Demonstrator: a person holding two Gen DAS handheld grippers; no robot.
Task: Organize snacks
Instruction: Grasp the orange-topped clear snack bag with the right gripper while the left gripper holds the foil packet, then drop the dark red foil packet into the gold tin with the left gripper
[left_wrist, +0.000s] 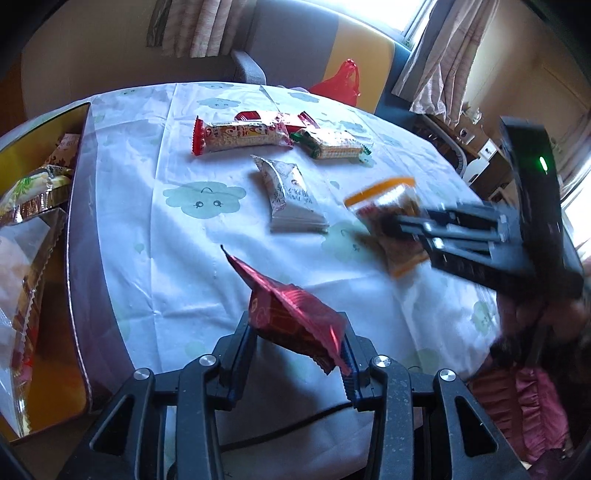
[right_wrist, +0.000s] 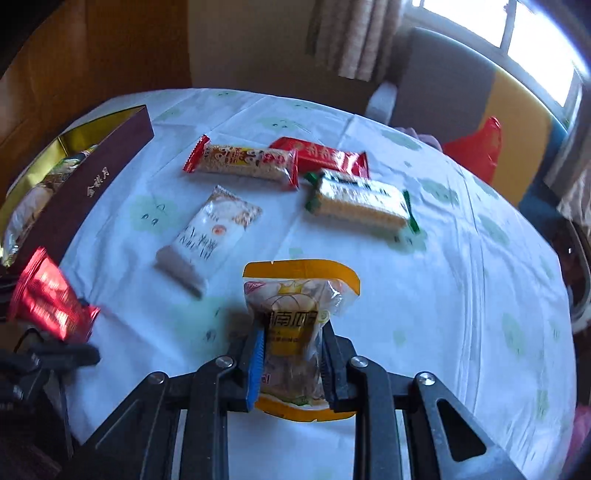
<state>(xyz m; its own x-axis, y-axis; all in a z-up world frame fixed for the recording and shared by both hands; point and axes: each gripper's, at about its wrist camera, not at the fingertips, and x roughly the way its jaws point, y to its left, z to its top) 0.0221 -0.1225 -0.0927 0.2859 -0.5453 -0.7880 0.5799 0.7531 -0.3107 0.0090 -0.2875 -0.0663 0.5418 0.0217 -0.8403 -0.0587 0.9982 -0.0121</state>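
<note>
My left gripper (left_wrist: 295, 332) is shut on a red foil snack packet (left_wrist: 291, 314) and holds it above the table's near edge; the packet also shows in the right wrist view (right_wrist: 51, 299). My right gripper (right_wrist: 291, 332) is shut on a yellow-edged clear snack packet (right_wrist: 295, 306), seen blurred in the left wrist view (left_wrist: 391, 221). On the white tablecloth (right_wrist: 461, 295) lie a white packet (right_wrist: 207, 236), a red-ended cracker packet (right_wrist: 243, 160), a green-ended wafer packet (right_wrist: 358, 201) and a red packet (right_wrist: 325, 157). A dark box with a gold lining (right_wrist: 92, 184) at the left holds several snacks.
A red plastic bag (right_wrist: 476, 147) sits on a grey and yellow sofa (right_wrist: 443, 85) behind the table. Curtains (right_wrist: 351, 37) hang at the window. The box's wall (left_wrist: 79, 221) stands upright along the table's left side.
</note>
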